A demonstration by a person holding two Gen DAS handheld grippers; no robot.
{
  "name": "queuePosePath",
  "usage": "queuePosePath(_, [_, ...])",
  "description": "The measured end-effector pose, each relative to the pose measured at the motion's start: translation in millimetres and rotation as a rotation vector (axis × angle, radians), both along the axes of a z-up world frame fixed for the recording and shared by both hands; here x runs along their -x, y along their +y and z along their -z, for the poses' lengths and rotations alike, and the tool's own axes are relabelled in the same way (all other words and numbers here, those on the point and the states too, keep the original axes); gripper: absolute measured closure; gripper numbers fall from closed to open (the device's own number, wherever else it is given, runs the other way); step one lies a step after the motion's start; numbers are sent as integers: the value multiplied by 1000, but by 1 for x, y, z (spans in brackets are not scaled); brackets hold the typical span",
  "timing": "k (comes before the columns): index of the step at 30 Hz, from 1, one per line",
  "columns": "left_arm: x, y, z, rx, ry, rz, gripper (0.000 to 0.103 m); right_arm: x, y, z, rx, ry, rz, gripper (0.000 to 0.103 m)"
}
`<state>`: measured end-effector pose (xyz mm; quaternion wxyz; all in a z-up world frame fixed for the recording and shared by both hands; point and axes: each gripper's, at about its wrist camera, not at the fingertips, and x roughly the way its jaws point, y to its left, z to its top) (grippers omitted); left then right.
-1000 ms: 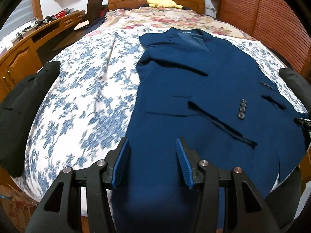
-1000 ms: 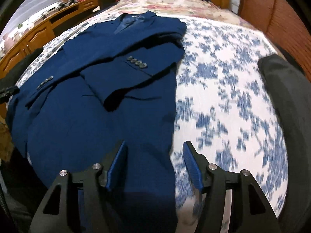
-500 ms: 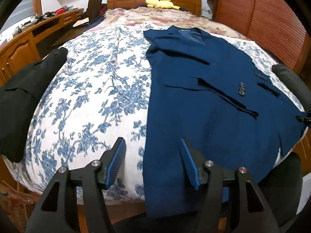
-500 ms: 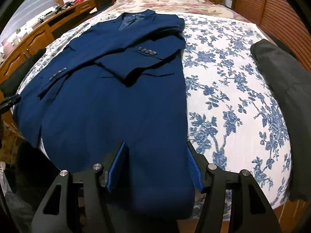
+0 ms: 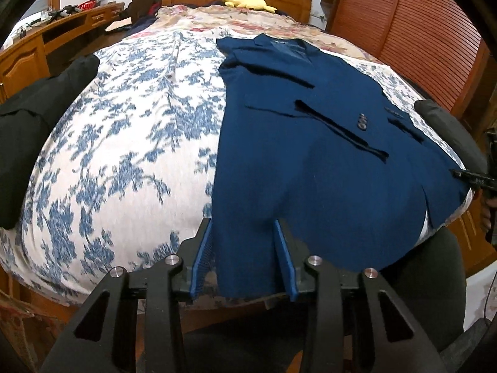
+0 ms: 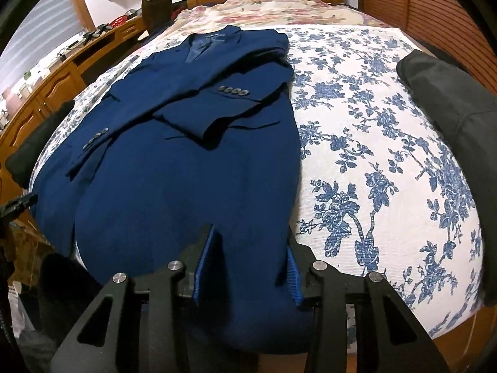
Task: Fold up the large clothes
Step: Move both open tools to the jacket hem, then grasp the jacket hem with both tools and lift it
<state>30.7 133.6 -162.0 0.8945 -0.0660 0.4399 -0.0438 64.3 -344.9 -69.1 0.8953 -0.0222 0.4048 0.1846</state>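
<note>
Ahead of both claws: a bed under a blue-flowered cover. Spread flat on it, a navy jacket, sleeves folded across the front, hem hanging over the near edge. Straddling that hem's left corner, the left claw, jaws apart, not pinching. Straddling the right corner, the right claw, likewise spread wide, fabric between its pads.
</note>
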Motion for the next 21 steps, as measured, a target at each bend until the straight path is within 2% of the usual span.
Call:
queuePosePath(3, [3, -1, 2, 12, -6, -2, 66, 0, 1, 0, 12, 6, -5, 61])
queuePosePath(6, [6, 1, -1, 20, -17, -11, 79, 1, 2, -2, 32, 14, -19, 61])
queuePosePath(8, [7, 3, -4, 36, -26, -14, 93, 3, 2, -3, 40, 15, -28, 61])
queuePosePath(10, [8, 3, -8, 46, -32, -12, 97, 5, 1, -3, 39, 12, -39, 64])
queuePosePath(12, [9, 1, -16, 43, -44, -7, 98, 7, 0, -2, 33, 5, -54, 90])
queuePosePath(14, [11, -2, -25, 33, -66, -17, 98, 8, -3, -6, 6, -24, -49, 97])
queuePosePath(17, [12, -3, -51, 22, -132, -29, 99, 13, -6, -25, -44, -111, -41, 97])
queuePosePath(21, [13, -4, -93, 58, -243, -25, 99, 16, -6, -60, -104, -197, -56, 98])
